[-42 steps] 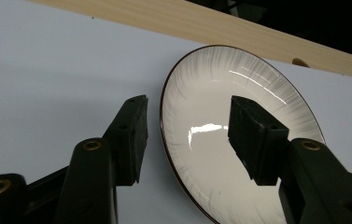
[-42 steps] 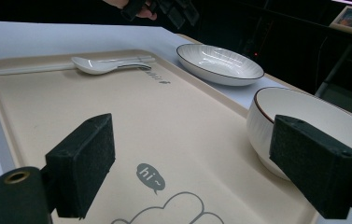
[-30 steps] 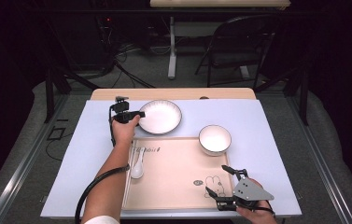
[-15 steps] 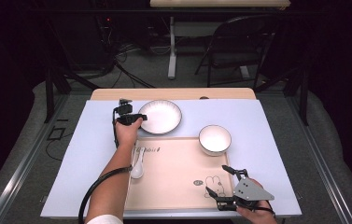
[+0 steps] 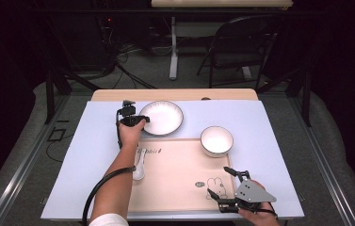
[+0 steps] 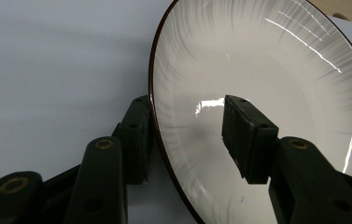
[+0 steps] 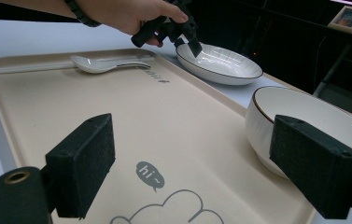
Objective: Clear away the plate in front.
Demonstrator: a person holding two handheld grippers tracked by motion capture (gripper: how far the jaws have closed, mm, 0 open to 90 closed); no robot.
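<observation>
The tabletop (image 5: 90, 155), covered in pale lavender, carries a large beige tray (image 5: 175, 188) along its near edge, printed with a small cartoon and the word "hi". Beyond the tray's far edge, toward the tabletop's far side and left of centre, sits the white plate (image 5: 162, 117) with a thin dark rim. A white bowl (image 5: 216, 140) stands on the tray's far right corner. A white spoon (image 5: 138, 170) lies at the tray's left edge.

The left gripper (image 6: 187, 135) is at the plate's left rim. In the left gripper view its jaws straddle that rim, one pad outside on the table cover, the other over the plate's inner slope, with a gap visible between the inner pad and the plate. The jaws have just been closing with the rim between them; they stand about half open and do not clamp it yet.

The right gripper (image 5: 223, 184) rests near the tray's near right corner, its jaws spread wide with nothing between them.
</observation>
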